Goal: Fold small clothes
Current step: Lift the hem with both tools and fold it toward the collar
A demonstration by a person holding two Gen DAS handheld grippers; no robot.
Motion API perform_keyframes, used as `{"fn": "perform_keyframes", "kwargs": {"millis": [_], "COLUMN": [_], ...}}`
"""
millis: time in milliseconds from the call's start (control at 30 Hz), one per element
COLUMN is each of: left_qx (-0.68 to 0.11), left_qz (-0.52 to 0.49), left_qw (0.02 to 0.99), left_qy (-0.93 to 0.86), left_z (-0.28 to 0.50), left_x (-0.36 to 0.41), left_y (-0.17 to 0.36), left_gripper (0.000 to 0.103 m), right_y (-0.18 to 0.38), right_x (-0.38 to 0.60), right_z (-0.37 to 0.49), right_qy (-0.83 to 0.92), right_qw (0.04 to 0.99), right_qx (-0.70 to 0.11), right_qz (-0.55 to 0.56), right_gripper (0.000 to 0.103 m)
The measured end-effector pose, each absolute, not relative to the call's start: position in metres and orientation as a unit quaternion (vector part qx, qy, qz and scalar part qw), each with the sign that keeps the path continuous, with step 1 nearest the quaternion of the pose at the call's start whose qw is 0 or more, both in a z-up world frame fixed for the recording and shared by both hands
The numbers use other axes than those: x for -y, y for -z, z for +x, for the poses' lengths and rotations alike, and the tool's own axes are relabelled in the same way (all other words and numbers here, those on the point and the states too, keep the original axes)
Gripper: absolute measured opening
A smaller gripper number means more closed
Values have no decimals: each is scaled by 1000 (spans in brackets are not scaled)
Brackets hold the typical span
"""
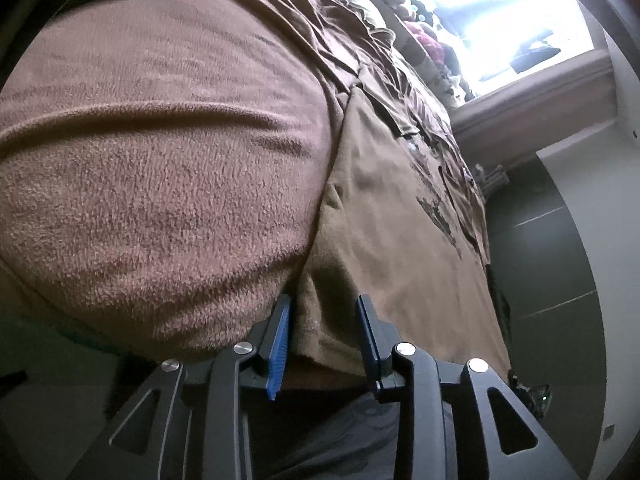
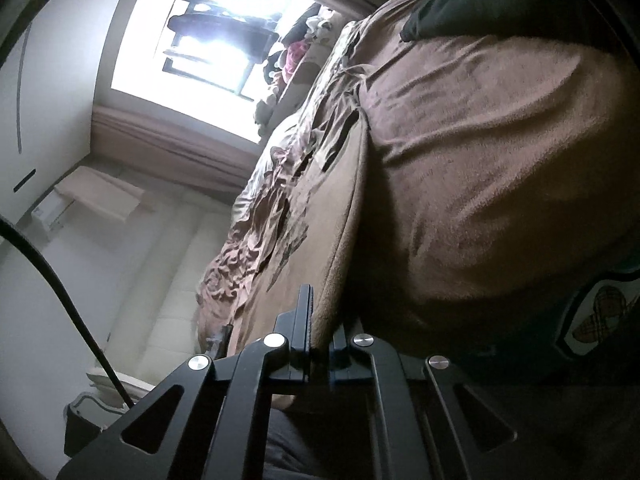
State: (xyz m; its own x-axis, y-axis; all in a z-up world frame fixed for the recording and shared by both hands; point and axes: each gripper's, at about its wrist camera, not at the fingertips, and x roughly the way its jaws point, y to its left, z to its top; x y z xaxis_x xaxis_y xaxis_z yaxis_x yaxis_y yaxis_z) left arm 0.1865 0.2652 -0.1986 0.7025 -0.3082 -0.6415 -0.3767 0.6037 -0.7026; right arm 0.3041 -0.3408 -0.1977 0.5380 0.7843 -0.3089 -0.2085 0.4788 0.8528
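The left gripper stands part open, its blue pads apart with the near edge of the tan printed cloth lying between them; neither pad presses on it. Just to that gripper's left a brown towel bulges up close, its pile rough and its near edge hanging toward the left finger. The towel lies over the tan cloth, which spreads across the bed with a dark print near its far side. Beyond it, rumpled brown bedding runs toward a bright window, where a heap of clothes sits by the sill.

In the right wrist view, the right gripper is pinched shut on the towel's thick folded edge, which runs up from between its fingers. The tan cloth lies to its left, and a dark green garment rests at the towel's far end. A black cable crosses the left side.
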Motion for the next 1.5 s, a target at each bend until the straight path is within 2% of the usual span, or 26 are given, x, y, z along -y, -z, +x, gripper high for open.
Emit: {"fn": "perform_keyframes", "kwargs": {"millis": [67,167,200,433,867,1500], "left_qx": [-391,-410,-410,-345,-305,-256], "left_qz": [-440,-423,-426,-465,-510,-508], "left_qw": [808,806,805,815,804,822], "left_qy": [-24,-52,-51,-18,-6,17], "left_z": [189,192,192,176,152,40], "left_x": [-263,-262,-264,-276,-284,-262], "left_y": [200,198,198,158,107,45], "left_gripper": [31,7,5,5,4,4], "right_y": [200,199,196,162,97,78], "right_x": [337,344,346,343,322,352], "right_z": [304,305,306,315,311,256], "right_qy": [-318,-317,-316,-321,-301,-303], "right_qw": [781,780,777,782,802,788], "right_qx": [-361,-361,-362,-355,-353,-366], "right_qz": [399,402,406,399,375,391], "right_gripper": [2,2,2,2,2,2]}}
